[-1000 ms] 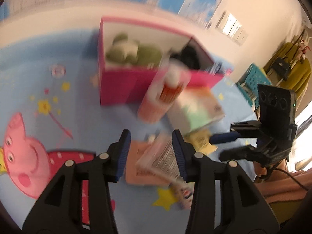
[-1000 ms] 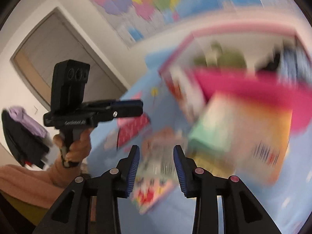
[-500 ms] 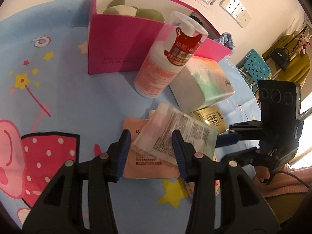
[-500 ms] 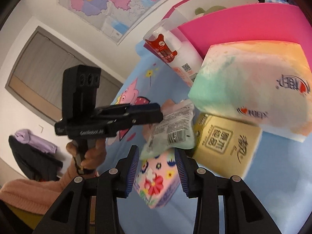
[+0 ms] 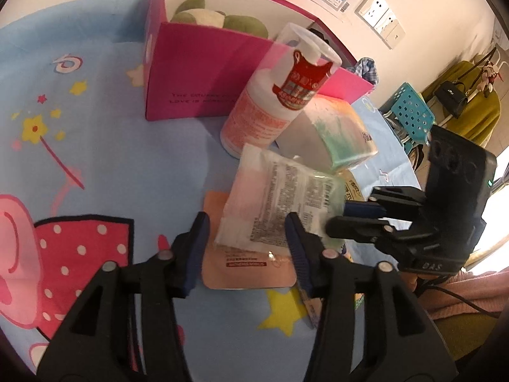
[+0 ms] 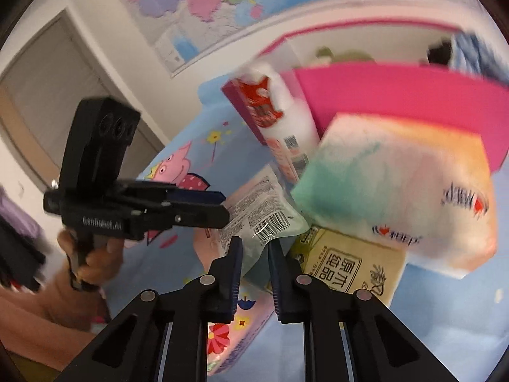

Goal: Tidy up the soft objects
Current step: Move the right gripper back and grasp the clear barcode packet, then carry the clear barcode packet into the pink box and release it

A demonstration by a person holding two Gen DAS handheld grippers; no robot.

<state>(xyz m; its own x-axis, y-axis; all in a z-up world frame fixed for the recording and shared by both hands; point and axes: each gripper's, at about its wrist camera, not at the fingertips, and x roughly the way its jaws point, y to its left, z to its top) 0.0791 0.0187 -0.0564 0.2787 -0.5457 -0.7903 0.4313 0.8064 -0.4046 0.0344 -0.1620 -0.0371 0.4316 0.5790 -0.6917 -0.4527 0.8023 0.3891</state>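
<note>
A clear plastic packet with printed text lies tilted over a peach sachet on the cartoon cloth. My right gripper is shut on the packet's corner near its barcode; it shows from the right in the left wrist view. My left gripper is open just behind the packet, a finger at each side. A pastel tissue pack leans on a yellow tissue pack. A pink box at the back holds a green plush toy.
A pink-and-white cylinder container stands in front of the box. A flowered pink packet lies under my right gripper. A teal basket and a chair with a bag stand beyond the cloth's right edge.
My right gripper has closed on the packet's corner. The left gripper has moved closer to the packet, which now sits between its fingers.
</note>
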